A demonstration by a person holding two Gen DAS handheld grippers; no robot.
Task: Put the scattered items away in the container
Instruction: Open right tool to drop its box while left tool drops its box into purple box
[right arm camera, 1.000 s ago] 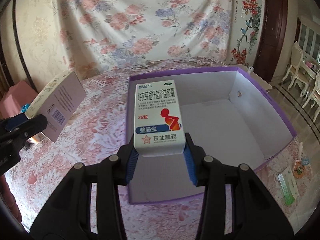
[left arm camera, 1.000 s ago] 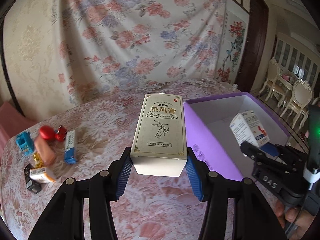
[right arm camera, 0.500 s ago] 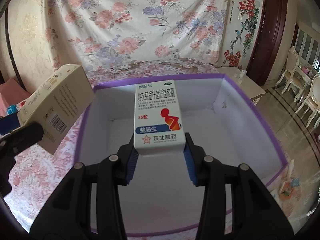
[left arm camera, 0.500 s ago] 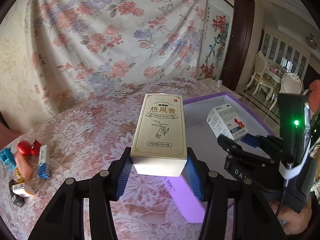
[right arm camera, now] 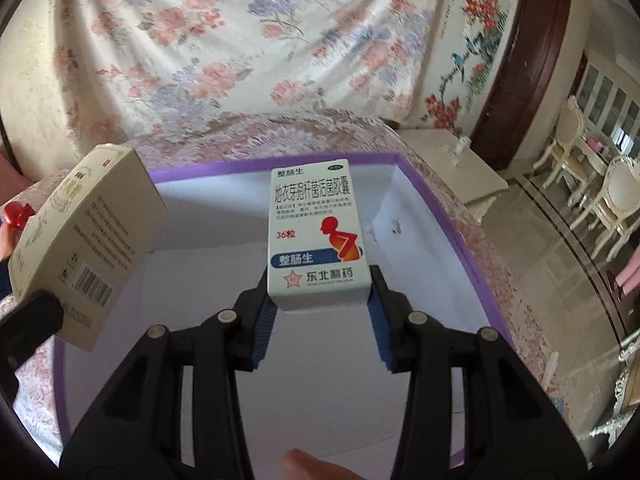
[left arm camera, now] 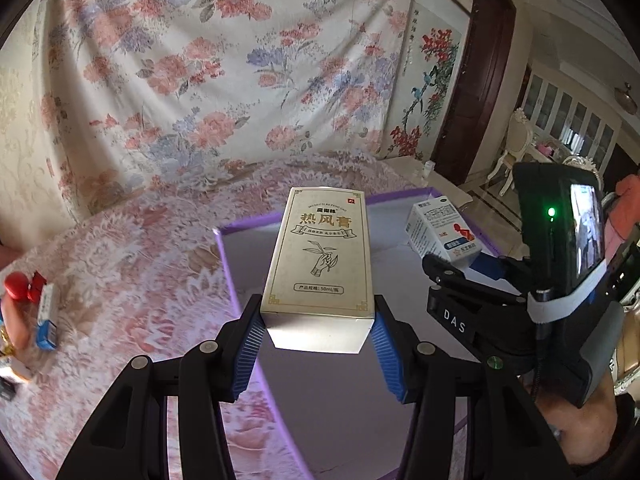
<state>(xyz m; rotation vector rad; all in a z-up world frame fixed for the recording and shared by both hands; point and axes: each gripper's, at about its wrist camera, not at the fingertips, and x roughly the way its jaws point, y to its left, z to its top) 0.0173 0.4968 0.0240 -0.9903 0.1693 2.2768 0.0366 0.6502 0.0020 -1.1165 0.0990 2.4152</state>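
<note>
Item one: beige ointment carton [left arm camera: 320, 256], clamped at its base between the blue pads of the left gripper [left arm camera: 318, 340], carried over the near-left corner of the purple storage box [left arm camera: 224, 256].

Item two: white medicine box [right arm camera: 318, 240], pinched at its lower end by the right gripper [right arm camera: 320, 320], hanging above the box's bare white floor.

Remaining on the lace tabletop [left arm camera: 132, 280], well left of the box: a red toy [left arm camera: 22, 282], a blue-and-white packet [left arm camera: 46, 316], other small pieces.

Risks, judged: both grippers crowd one opening, so the cartons could knock together; the beige carton, released so close to the wall, could catch the rim and tip outside.
</note>
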